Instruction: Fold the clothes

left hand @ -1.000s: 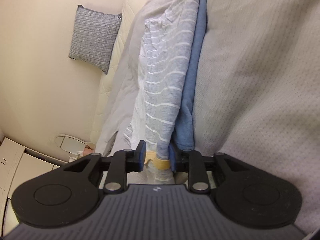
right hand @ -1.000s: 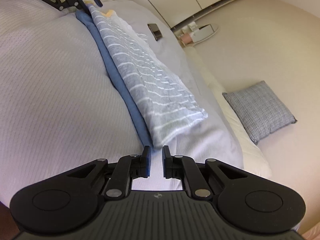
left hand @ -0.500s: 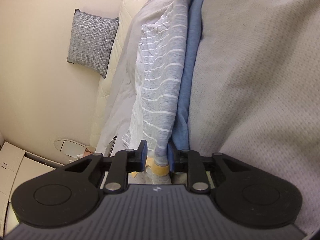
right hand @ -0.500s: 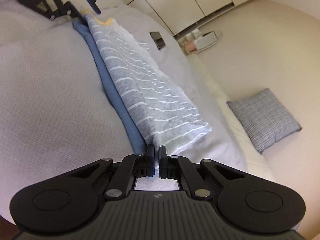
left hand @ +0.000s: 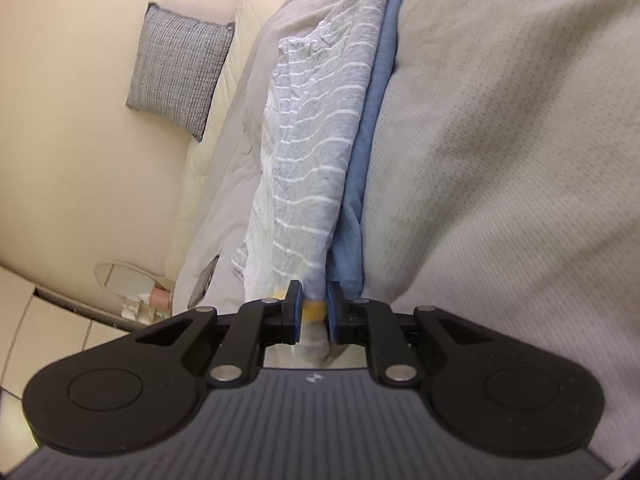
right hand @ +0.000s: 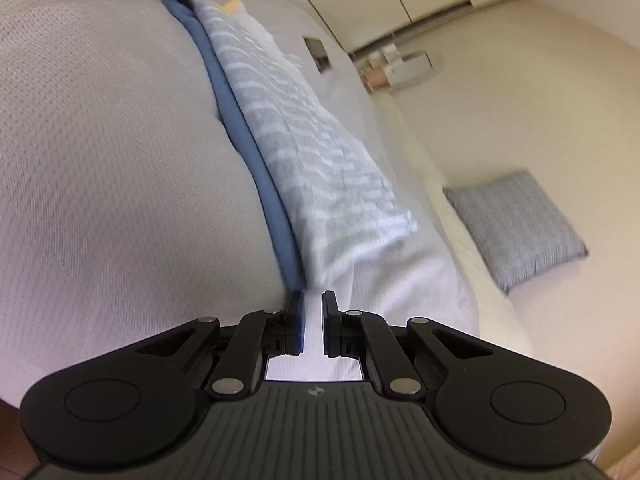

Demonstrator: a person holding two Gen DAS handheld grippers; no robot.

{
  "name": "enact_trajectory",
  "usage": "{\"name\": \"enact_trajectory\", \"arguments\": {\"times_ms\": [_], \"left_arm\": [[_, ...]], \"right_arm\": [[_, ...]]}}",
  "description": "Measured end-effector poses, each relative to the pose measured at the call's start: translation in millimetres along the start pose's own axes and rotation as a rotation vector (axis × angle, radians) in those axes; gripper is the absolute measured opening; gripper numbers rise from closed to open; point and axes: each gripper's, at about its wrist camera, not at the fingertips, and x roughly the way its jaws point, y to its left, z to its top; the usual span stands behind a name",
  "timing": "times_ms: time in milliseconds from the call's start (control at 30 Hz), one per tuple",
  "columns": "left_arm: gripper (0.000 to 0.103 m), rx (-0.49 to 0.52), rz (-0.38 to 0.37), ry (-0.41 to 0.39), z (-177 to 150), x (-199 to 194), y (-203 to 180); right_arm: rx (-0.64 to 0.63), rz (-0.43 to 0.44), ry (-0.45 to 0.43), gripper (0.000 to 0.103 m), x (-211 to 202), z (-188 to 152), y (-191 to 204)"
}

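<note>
Left wrist view: my left hand-held gripper (left hand: 313, 312) closing on the striped garment's (left hand: 316, 152) yellow-trimmed end; its long axis runs straight ahead along the bed (left hand: 500, 160). Right hand-held gripper (right hand: 312, 322) slightly apart, empty, at the far end.

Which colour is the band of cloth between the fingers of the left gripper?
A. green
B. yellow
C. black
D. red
B: in the left wrist view, a yellow band at the end of the striped garment lies between the fingers of the left gripper, whose jaws are closing.
</note>
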Motion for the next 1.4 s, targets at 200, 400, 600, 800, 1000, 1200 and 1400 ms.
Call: {"name": "enact_trajectory", "arguments": {"times_ms": [200,400,600,800,1000,1200,1400], "left_arm": [[0.015,-0.128,0.013,-0.029,2.2,-18.0,15.6],[0.016,-0.079,-0.015,-0.037,17.1,-2.7,4.5],[0.015,-0.15,-0.076,0.011,11.0,6.4,2.0],[0.021,-0.338,-0.086,0.063,0.9,-15.2,18.3],[0.027,-0.682,-0.1,0.17,6.0,-38.2,25.8],[0.082,-1.061,-0.091,0.243,9.7,-48.6,44.5],[0.102,-1.217,-0.053,0.302,9.6,-65.7,57.1]], "right_arm": [[0.118,0.002,0.003,0.009,-19.8,-8.4,-9.8],[0.194,0.035,-0.062,0.018,-30.2,15.6,-9.0],[0.254,0.064,-0.079,0.024,-18.5,33.3,-19.2],[0.329,0.079,-0.072,0.028,-23.7,30.9,-29.5],[0.614,0.187,0.003,0.047,-33.0,18.7,-38.0],[0.988,0.239,0.056,0.07,-52.3,17.4,-46.8],[1.112,0.254,0.101,0.085,-69.4,35.0,-52.2]]}}
